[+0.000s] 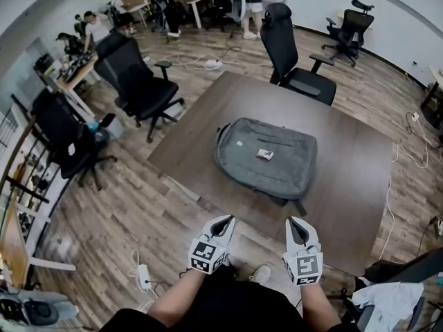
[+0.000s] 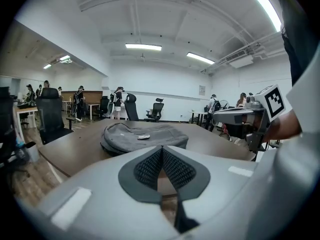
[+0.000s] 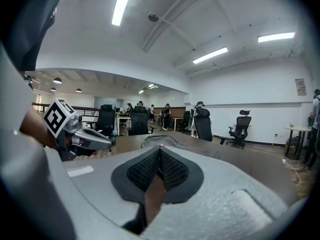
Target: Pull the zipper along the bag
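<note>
A grey bag (image 1: 266, 156) lies flat in the middle of the brown table (image 1: 346, 178), with a small white tag on its top. It also shows low and wide in the left gripper view, bag (image 2: 142, 135), and as a low hump in the right gripper view, bag (image 3: 160, 141). My left gripper (image 1: 223, 220) and right gripper (image 1: 296, 221) hover side by side off the table's near edge, well short of the bag. Both are shut with nothing between the jaws. I cannot make out the zipper pull.
Black office chairs (image 1: 142, 81) stand at the table's left, and another chair (image 1: 294, 54) at its far side. A power strip (image 1: 144, 277) and cables lie on the wooden floor at left. People sit and stand at desks far back (image 1: 166, 5).
</note>
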Demonstrator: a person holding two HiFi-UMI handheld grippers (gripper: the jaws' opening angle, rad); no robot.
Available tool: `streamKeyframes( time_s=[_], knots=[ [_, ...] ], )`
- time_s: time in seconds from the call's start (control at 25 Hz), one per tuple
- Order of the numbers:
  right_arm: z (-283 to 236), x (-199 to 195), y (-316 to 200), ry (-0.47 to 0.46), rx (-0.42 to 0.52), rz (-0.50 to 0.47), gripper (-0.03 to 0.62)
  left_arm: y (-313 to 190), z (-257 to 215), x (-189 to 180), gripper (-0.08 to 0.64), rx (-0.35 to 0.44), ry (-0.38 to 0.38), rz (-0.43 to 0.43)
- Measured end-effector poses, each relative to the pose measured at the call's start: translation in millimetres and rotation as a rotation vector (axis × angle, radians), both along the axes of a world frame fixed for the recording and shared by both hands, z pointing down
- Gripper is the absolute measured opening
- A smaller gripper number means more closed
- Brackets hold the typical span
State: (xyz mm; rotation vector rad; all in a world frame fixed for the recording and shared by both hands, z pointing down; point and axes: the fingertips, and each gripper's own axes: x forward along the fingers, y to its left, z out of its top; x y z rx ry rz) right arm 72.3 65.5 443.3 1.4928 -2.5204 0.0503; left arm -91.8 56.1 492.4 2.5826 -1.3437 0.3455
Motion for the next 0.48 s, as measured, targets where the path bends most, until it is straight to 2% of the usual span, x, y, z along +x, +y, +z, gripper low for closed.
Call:
streamKeyframes(
  time_s=[0.48],
  knots=[
    [26, -21, -36, 0.053, -0.081, 0.026, 0.002, -50, 45, 19, 0.017, -0.12, 0.023, 0.073]
  ],
)
